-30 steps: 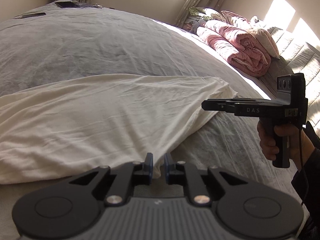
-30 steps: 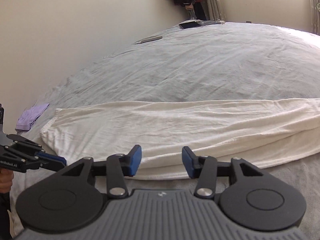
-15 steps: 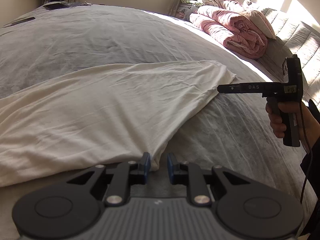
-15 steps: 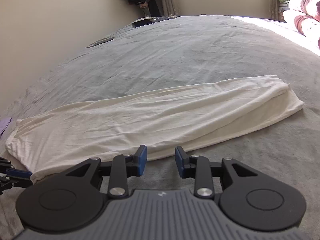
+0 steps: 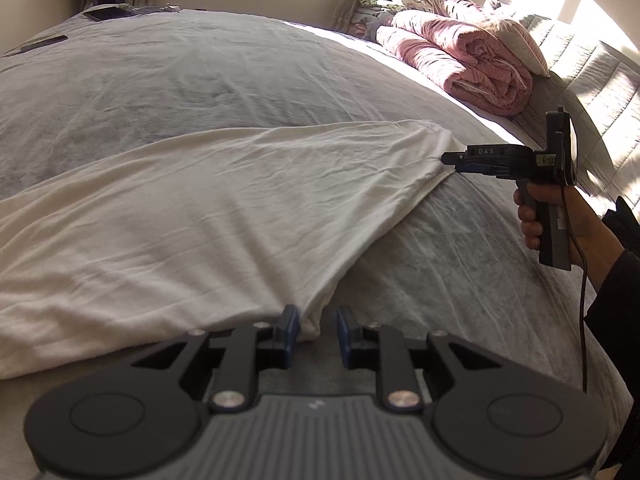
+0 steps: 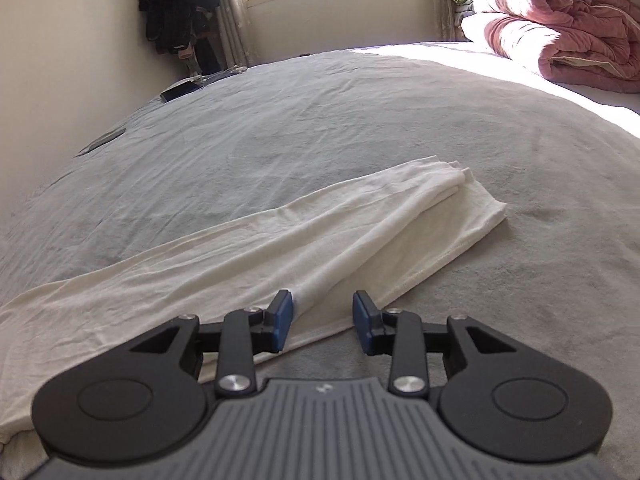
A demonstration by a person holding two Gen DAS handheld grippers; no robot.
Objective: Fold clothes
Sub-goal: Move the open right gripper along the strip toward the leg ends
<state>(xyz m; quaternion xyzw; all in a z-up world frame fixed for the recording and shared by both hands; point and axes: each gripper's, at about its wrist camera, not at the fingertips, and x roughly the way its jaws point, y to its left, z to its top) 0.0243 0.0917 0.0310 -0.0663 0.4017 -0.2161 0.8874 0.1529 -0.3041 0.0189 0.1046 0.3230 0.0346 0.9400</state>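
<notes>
1. White garment (image 5: 208,208) lies flat on the grey bed (image 5: 168,80), folded into a long strip running across it.
2. Left hand-held gripper (image 5: 316,334): fingers apart, a corner of the garment's near edge sits in the gap, not clamped.
3. Right hand-held gripper (image 6: 322,322): fingers apart, garment edge lies between and just under them, nothing pinched. In the left wrist view its tip (image 5: 454,159) is at the strip's far corner, touching or just beside the cloth; cannot tell which.
4. Person's right hand (image 5: 548,216) grips the handle; a cable hangs from it.
5. Around: rolled pink duvet (image 5: 460,64) well apart at the head end, pillow behind it; phone (image 6: 180,90) and another flat dark item near the far bed edge; dark clothes hanging by the window.
6. Nothing lies between either gripper and the garment.
</notes>
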